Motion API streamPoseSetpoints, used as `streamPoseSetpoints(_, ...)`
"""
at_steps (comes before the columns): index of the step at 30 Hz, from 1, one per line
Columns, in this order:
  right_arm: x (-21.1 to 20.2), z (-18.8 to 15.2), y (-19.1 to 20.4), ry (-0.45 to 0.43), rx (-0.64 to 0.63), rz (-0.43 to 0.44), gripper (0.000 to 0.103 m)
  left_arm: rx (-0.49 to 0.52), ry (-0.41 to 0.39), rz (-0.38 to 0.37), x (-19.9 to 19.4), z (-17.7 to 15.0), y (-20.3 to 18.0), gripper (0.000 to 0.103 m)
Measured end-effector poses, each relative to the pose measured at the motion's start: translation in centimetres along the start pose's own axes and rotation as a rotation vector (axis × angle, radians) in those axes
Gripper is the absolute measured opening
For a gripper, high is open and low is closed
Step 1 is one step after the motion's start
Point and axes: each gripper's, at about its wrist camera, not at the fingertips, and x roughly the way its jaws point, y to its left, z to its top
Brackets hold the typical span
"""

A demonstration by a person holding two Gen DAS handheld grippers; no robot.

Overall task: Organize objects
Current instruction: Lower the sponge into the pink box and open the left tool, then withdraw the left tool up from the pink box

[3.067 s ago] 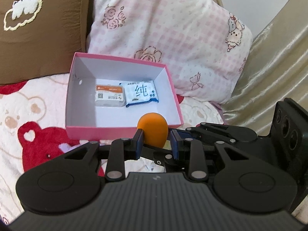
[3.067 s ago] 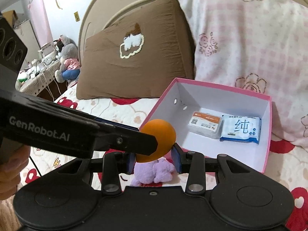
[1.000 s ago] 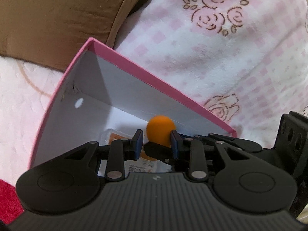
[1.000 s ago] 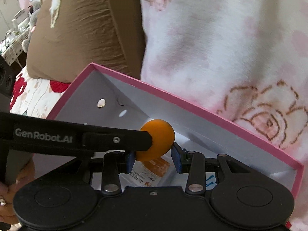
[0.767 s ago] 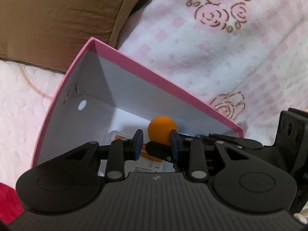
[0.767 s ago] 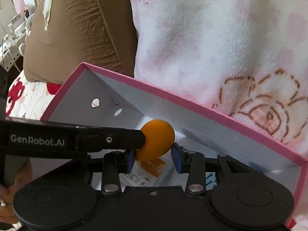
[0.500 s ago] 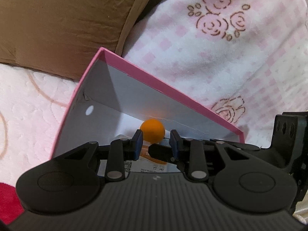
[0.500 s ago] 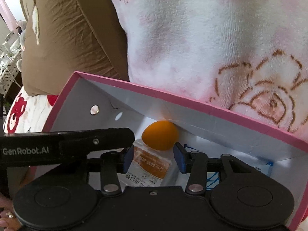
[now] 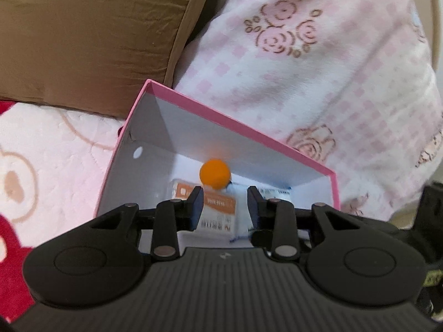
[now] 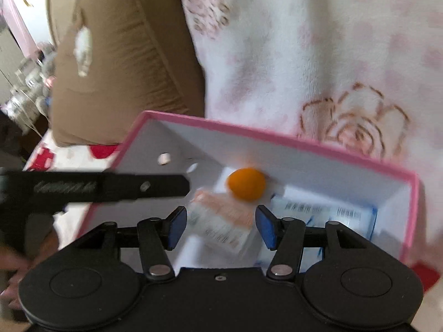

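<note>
An orange ball [image 9: 215,173] lies inside the pink box [image 9: 243,127] against its far wall, partly on an orange-labelled packet [image 9: 218,207]; it also shows in the right wrist view [image 10: 246,184]. A blue and white tissue pack [image 10: 326,213] lies beside the packet [image 10: 221,218] in the box [image 10: 277,138]. My left gripper [image 9: 224,207] is open and empty, held over the box's near side. My right gripper [image 10: 220,222] is open and empty, short of the ball. The left gripper's body [image 10: 94,188] reaches in from the left of the right wrist view.
A brown pillow [image 9: 83,33] and a pink flowered pillow [image 9: 318,69] lean behind the box. The box sits on a pink and red bear-print bedspread [image 9: 41,166]. Shelves with clutter [image 10: 25,83] stand at the far left.
The ball has been let go and now rests in the box. Both grippers have opened wider and drawn back from the box's far wall.
</note>
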Motion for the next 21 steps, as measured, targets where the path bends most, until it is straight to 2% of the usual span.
streamPoseSetpoints(4, -3.4, -2.5, 2.0, -0.085, -0.046, -0.014, 0.060, 0.032, 0.013, 0.022, -3.1, -1.7, -0.4, 0.036)
streamPoseSetpoints(7, -5.1, -4.0, 2.7, -0.124, -0.035, -0.018, 0.060, 0.060, 0.029, 0.026, -5.1, -2.5, -1.1, 0.036)
streamPoseSetpoints(16, -9.4, -6.5, 6.3, -0.154, -0.073, -0.094, 0.060, 0.144, 0.028, 0.032, -10.1, -3.9, -4.3, 0.039)
streamPoseSetpoints(21, -11.9, -7.9, 8.2, -0.169, -0.113, -0.149, 0.060, 0.168, 0.079, 0.053, -13.1, -4.7, -5.9, 0.044)
